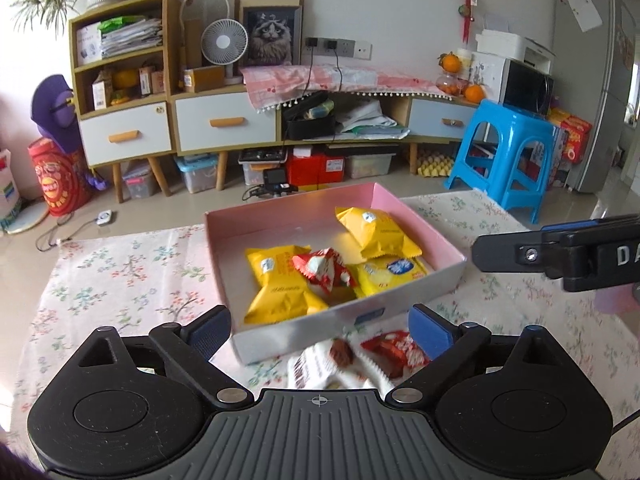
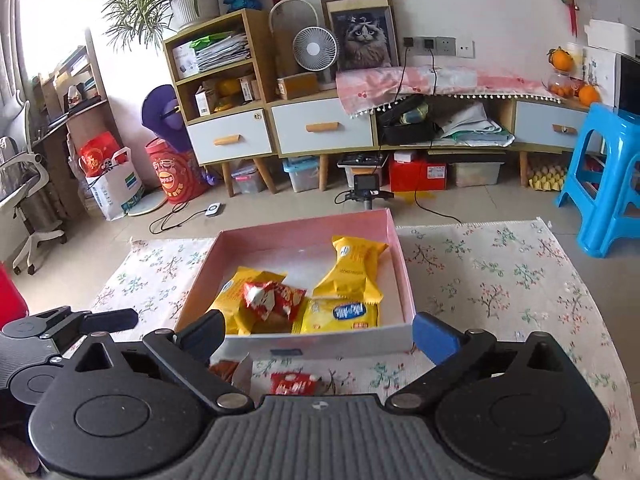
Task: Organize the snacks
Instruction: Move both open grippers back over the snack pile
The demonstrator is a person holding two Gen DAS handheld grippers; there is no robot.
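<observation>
A pink box point(image 1: 280, 216) point(image 2: 404, 272) sits on the floral cloth and holds yellow snack packs point(image 1: 376, 232) point(image 2: 356, 268) and a red snack pack point(image 1: 324, 270) point(image 2: 272, 298). Outside its near wall lie a white snack pack point(image 1: 320, 368) point(image 2: 236, 372) and a red snack pack point(image 1: 396, 352) point(image 2: 294, 383). My left gripper point(image 1: 320, 332) is open, its jaws standing either side of these two loose packs. My right gripper point(image 2: 316, 334) is open above the same spot, the red pack between its jaws. The right gripper also shows in the left wrist view point(image 1: 560, 252), the left gripper in the right wrist view point(image 2: 72, 328).
The floral cloth point(image 1: 120, 280) point(image 2: 500, 280) covers the table. Beyond it are a blue stool point(image 1: 508, 152) point(image 2: 604, 176), a low cabinet point(image 1: 224, 124) point(image 2: 320, 128) and storage bins on the floor.
</observation>
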